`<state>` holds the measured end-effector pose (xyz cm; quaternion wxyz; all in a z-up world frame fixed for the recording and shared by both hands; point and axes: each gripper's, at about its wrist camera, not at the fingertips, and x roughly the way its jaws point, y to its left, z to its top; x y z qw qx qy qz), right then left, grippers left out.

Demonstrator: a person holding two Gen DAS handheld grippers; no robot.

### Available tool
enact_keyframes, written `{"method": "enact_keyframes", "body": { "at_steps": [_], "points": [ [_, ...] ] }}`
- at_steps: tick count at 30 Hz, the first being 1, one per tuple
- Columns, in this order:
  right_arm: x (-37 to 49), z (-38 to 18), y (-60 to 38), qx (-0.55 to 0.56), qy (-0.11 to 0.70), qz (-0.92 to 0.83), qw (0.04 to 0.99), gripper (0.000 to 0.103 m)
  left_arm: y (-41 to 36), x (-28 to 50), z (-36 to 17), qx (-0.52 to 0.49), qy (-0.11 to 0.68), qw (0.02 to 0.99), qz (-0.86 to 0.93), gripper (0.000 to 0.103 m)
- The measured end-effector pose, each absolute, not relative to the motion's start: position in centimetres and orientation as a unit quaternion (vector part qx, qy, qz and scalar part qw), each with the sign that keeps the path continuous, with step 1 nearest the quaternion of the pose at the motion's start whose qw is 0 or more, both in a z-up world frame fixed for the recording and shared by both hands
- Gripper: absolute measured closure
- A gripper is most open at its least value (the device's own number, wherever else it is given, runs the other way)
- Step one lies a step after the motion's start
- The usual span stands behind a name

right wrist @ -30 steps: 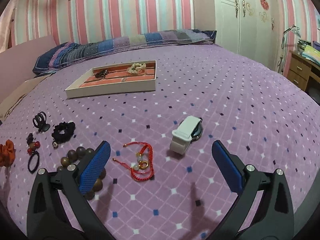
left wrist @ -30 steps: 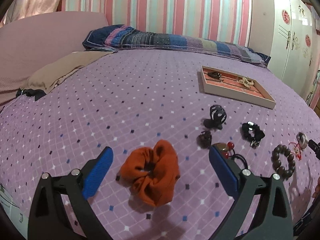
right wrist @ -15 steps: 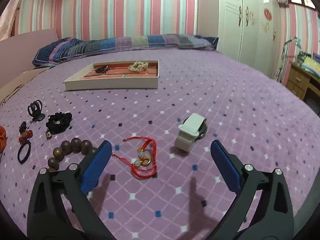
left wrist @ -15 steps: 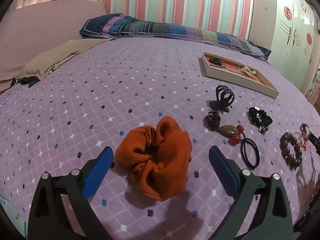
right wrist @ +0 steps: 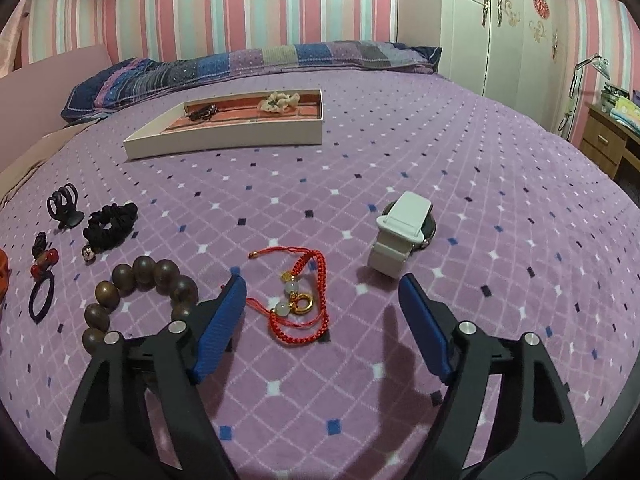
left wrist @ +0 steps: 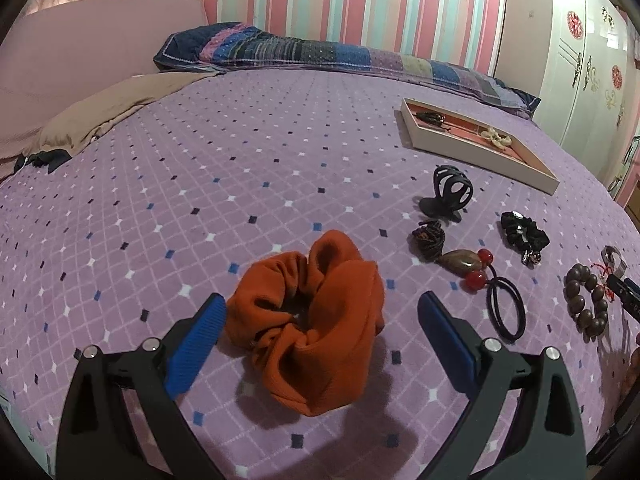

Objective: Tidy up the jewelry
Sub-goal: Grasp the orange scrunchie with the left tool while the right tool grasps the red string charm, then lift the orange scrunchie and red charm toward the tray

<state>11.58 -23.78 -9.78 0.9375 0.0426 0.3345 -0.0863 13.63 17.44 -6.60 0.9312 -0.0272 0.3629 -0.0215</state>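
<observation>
My left gripper is open, its blue pads on either side of an orange scrunchie on the purple bedspread. My right gripper is open, with a red cord bracelet between its fingertips. A white watch lies just beyond the right pad. A wooden bead bracelet lies left of it. A cream tray with an orange lining holds a dark clip and a pale scrunchie; it also shows in the left wrist view.
A black claw clip, a black scrunchie, a brown hair tie with red beads and its black loop lie between the two grippers. A patchwork pillow lies at the bed's head. A wardrobe stands at the right.
My left gripper has moved forward and lower over the orange scrunchie, which now sits between the pads. My right gripper has moved forward over the red bracelet. Both stay open.
</observation>
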Motion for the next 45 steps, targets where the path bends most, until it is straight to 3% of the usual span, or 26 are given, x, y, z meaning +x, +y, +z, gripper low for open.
{"method": "enact_keyframes", "body": {
  "at_steps": [9, 12, 24, 33, 38, 45],
  "points": [
    [12.4, -10.7, -23.4, 0.032, 0.361, -0.085, 0.928, 0.036, 17.8, 14.7, -7.6, -0.034, 0.375, 0.926, -0.03, 0.011],
    [12.7, -10.9, -23.2, 0.028, 0.364, -0.081, 0.928, 0.041, 17.8, 15.0, -7.7, -0.036, 0.379, 0.924, -0.035, 0.025],
    [13.2, -11.0, -23.2, 0.033, 0.369, -0.07, 0.926, 0.065, 17.7, 16.1, -7.8, -0.046, 0.381, 0.923, -0.029, 0.052],
    [13.5, -11.0, -23.4, 0.04, 0.367, -0.06, 0.928, 0.077, 17.8, 17.1, -7.8, -0.074, 0.381, 0.921, -0.027, 0.074],
    [13.3, -11.0, -23.7, 0.051, 0.364, -0.054, 0.928, 0.082, 17.2, 17.1, -7.6, -0.066, 0.38, 0.923, -0.019, 0.081],
    [13.0, -10.7, -24.1, 0.059, 0.361, -0.05, 0.929, 0.088, 15.6, 16.3, -6.7, -0.056, 0.372, 0.926, -0.02, 0.082]
  ]
}}
